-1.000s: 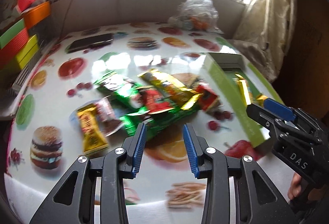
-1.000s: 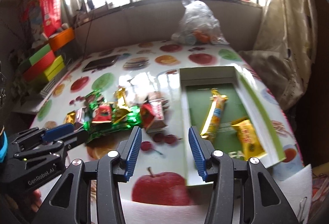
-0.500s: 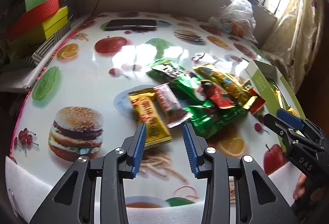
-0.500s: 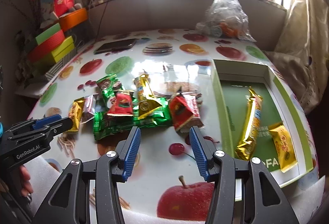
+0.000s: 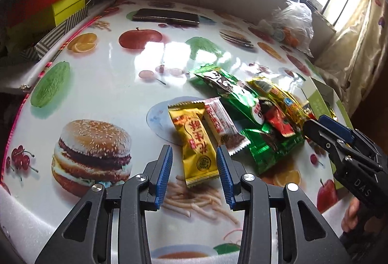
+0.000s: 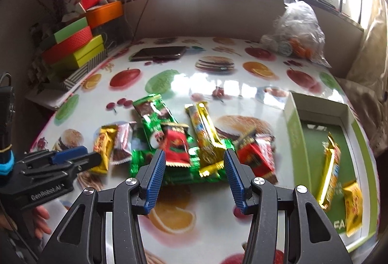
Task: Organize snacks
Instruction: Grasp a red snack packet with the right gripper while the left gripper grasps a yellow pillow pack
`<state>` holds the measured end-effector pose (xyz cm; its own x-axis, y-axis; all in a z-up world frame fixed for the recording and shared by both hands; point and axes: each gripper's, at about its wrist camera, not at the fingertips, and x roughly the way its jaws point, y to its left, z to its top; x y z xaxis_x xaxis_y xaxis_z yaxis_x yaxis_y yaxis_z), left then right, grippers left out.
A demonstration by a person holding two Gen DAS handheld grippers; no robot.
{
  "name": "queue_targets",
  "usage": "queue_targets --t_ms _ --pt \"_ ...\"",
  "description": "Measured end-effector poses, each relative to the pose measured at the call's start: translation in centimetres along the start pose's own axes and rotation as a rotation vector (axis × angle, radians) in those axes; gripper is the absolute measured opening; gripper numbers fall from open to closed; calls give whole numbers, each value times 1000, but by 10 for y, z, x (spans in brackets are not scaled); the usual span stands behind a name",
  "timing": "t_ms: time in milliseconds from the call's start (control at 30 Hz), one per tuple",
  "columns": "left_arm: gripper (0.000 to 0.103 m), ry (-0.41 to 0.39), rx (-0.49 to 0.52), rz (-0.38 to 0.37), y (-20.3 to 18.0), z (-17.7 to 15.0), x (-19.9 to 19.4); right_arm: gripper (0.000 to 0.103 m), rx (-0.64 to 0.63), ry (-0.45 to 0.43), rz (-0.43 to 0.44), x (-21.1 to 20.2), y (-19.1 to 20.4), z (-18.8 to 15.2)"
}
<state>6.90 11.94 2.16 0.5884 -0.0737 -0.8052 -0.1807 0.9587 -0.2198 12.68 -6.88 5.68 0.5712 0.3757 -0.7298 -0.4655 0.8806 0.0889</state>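
The left gripper [image 5: 194,172] is hovering with fingers spread and empty, straddling the near end of the yellow snack packet [image 5: 195,142], which is lying on the table [image 5: 101,84] with its long axis running away between them. The right gripper [image 6: 195,176], also spread and empty, is aiming at the pile's red packet [image 6: 175,146], so the left is nearer the yellow one.

Glossy printed plastic tablecloth [image 5: 101,84] mirroring window glare. Shiny crinkled foil on yellow snack packet [image 5: 196,142] and green wrappers [image 5: 232,92] at its one o'clock. Matt card box [image 6: 294,128]. Crumpled clear plastic bag [image 6: 298,28]. Ribbed blue pads [image 5: 165,172], matt black plastic arms, polished metal rivets.
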Motion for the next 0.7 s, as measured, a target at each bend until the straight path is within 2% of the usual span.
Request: queue_targets --t_ms 267,700 --pt "39 15 -31 -1 5 8 11 48 -33 26 38 23 12 13" --pt "39 20 -34 17 6 14 19 34 -33 79 80 49 14 15"
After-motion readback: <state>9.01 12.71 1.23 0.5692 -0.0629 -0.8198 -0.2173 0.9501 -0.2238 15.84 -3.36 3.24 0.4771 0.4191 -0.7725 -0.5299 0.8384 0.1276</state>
